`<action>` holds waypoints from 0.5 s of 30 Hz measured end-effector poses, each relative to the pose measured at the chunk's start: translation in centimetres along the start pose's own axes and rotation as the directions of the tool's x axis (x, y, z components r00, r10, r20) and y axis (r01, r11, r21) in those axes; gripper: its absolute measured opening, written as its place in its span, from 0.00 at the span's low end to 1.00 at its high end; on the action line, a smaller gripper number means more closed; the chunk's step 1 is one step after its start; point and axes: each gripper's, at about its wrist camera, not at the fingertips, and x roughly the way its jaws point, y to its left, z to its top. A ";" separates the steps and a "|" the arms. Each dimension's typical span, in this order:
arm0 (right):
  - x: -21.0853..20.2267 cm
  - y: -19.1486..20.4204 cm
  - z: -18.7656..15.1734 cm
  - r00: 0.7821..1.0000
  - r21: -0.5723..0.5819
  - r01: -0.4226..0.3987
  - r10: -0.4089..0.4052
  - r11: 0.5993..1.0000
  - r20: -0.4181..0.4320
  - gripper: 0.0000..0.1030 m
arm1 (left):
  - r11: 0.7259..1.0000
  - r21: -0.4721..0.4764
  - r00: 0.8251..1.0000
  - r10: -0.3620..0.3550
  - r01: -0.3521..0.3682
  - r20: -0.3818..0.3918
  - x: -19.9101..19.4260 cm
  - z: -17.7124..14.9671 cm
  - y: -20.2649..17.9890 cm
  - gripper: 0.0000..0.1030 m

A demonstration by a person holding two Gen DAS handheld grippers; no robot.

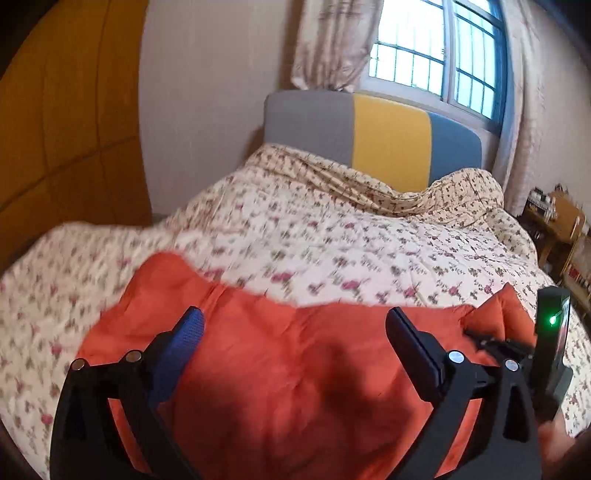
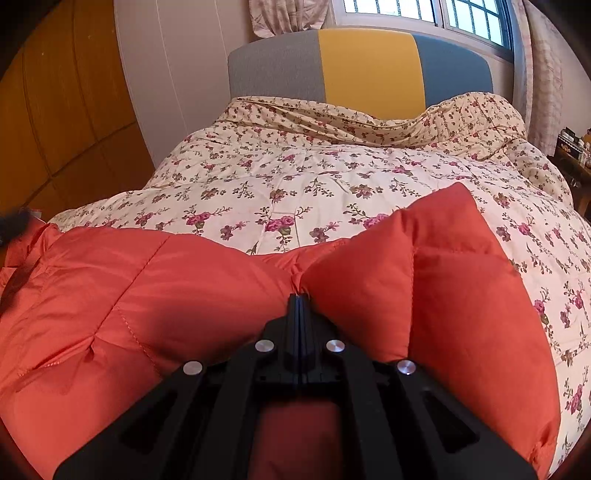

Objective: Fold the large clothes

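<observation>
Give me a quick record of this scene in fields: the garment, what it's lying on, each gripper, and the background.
garment: orange padded jacket, puffy and quilted
surface: bed with floral quilt
left gripper: jaws wide open above the jacket, nothing between them
right gripper: shut, pinching a fold of the jacket
background: grey, yellow and blue headboard, barred window, curtains

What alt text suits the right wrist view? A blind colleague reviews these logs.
The right hand-held gripper, fingers shut, pinches a fold of a puffy orange quilted coat lying on a floral quilt. Behind stand a grey, yellow and blue headboard and a barred window.
</observation>
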 end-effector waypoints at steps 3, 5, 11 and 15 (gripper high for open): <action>-0.3 -0.2 0.0 1.000 0.008 -0.011 0.010 1.000 0.010 0.00 | 0.999 0.017 0.998 0.045 -0.044 -0.051 2.8 0.2 -1.4 0.95; -0.4 -0.2 0.0 1.000 0.010 -0.016 0.016 1.000 0.015 0.00 | 0.997 0.033 0.988 0.074 -0.070 -0.133 5.7 -0.9 -1.8 0.95; -0.3 0.5 0.1 1.000 -0.005 0.008 -0.008 1.000 0.018 0.00 | 0.999 -0.035 0.994 -0.010 0.006 -0.107 7.9 -3.9 -0.5 0.96; -0.4 1.5 0.3 0.997 -0.050 0.073 -0.072 0.996 0.005 0.02 | 0.999 -0.040 0.994 -0.020 0.016 -0.103 8.6 -4.5 -0.4 0.96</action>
